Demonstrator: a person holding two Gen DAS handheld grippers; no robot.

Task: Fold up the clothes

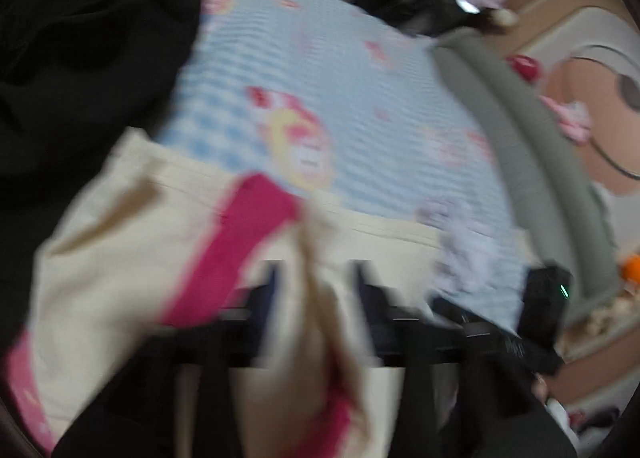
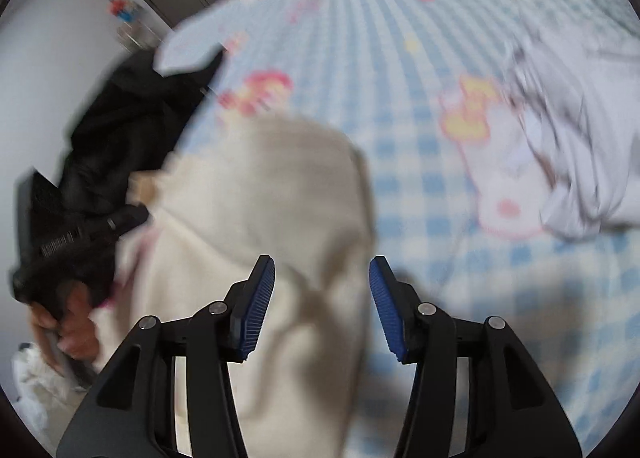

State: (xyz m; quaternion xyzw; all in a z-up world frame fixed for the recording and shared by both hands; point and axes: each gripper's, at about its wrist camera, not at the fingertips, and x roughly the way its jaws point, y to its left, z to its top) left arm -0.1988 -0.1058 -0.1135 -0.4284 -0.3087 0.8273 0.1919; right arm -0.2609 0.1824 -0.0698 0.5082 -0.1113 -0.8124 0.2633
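- Left wrist view, heavily blurred: the left claw point(image 1: 316, 290) points down at a cream garment point(image 1: 120, 242) with a magenta band point(image 1: 236, 242) that lies spread on a bed.
- A raised fold of the cream cloth stands between the claw's two dark fingers point(image 1: 268, 290). The fingers stand apart with a gap on either side of the fold, and the blur hides whether the pads touch it.
- The bed wears a blue-and-white checked sheet point(image 1: 320, 70) printed with pink and yellow cartoon figures.
- A black garment point(image 1: 80, 38) is heaped at the upper left, just beside the cream garment's far edge.
- A small pale, lilac-tinted piece of cloth point(image 1: 464, 246) lies on the sheet to the right of the cream garment.
- The other gripper's black body point(image 1: 540, 310), with a small green light, shows at the lower right, near the bed's grey padded edge point(image 1: 520, 146).
- Right wrist view: the right claw point(image 2: 322, 306) is sharp, and its blue ribbed pads point(image 2: 260, 310) stand clearly apart with nothing pinched.
- The cream garment point(image 2: 260, 198) lies under and between those open fingers, bunched into soft folds on the checked sheet point(image 2: 420, 58).
- At the left a hand point(image 2: 68, 322) grips the black handle of the left gripper point(image 2: 80, 234), which reaches to the cream garment's left edge.
- The black garment point(image 2: 132, 126) lies behind that gripper at the sheet's edge.
- A white crumpled garment point(image 2: 580, 138) lies on the sheet at the right, well apart from the cream one.
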